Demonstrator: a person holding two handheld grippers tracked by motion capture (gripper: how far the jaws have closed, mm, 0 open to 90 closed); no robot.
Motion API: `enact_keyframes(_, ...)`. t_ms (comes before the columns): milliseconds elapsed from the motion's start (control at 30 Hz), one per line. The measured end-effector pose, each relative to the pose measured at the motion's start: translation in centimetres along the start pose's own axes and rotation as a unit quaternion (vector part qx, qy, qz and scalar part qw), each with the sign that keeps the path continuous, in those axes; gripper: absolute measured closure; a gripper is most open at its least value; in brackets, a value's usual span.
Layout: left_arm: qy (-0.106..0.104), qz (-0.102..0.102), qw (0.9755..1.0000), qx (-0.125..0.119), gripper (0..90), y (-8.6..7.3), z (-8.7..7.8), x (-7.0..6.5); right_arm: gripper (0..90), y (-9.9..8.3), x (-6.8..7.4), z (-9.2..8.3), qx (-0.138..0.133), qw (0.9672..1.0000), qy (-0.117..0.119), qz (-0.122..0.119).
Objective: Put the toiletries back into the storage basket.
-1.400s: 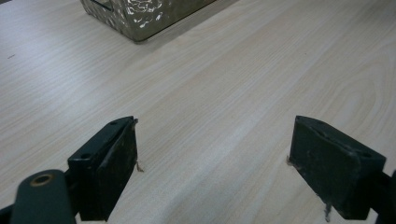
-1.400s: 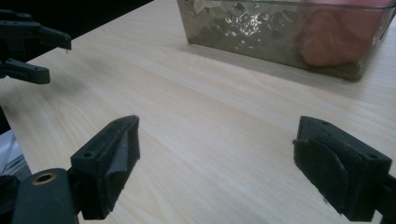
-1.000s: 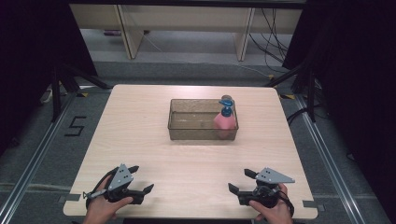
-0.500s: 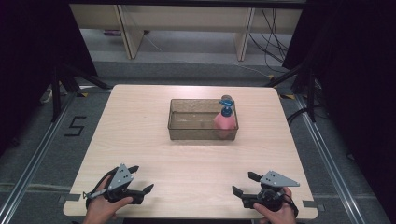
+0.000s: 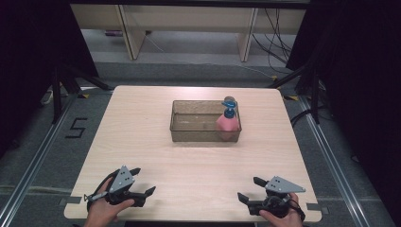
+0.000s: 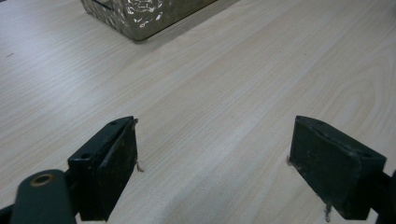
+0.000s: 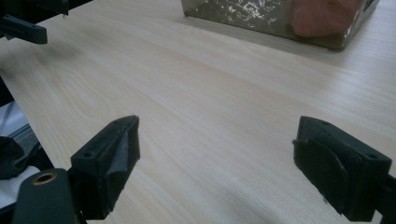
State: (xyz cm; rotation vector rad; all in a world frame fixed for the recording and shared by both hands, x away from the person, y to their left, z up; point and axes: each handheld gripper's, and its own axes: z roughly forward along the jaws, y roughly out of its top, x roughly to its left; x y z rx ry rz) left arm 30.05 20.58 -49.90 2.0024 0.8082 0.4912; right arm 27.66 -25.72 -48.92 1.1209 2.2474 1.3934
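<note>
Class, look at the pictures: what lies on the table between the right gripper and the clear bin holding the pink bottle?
Nothing: from the right gripper to the clear bin is bare table, as the high view and right gripper view show.

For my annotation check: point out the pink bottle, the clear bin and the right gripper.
pink bottle [image 5: 227, 124]: high view, on its pink body.
clear bin [image 5: 189, 135]: high view, on its near wall.
right gripper [image 5: 249, 189]: high view, midway between its fingers.

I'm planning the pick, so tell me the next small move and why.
Probably bring the right gripper forward toward the pink bottle standing at the right end of the clear box. Both grippers rest open and empty near the table's front edge, and the right one is nearer the bottle.
</note>
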Motion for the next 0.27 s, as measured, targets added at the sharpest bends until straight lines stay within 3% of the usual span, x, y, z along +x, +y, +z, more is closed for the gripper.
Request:
enact_keyframes(33, 0.000, 0.001, 1.0000, 0.001, 14.7, 0.00, -0.01, -0.01, 15.6, 0.01, -0.12, 0.07, -0.005, 0.9999, 0.002, -0.010)
enact_keyframes(267, 0.001, 0.001, 1.0000, -0.001, 14.7, 0.00, -0.02, 0.00, 15.6, 0.03, -0.11, 0.10, -0.006, 0.9999, -0.001, -0.015)
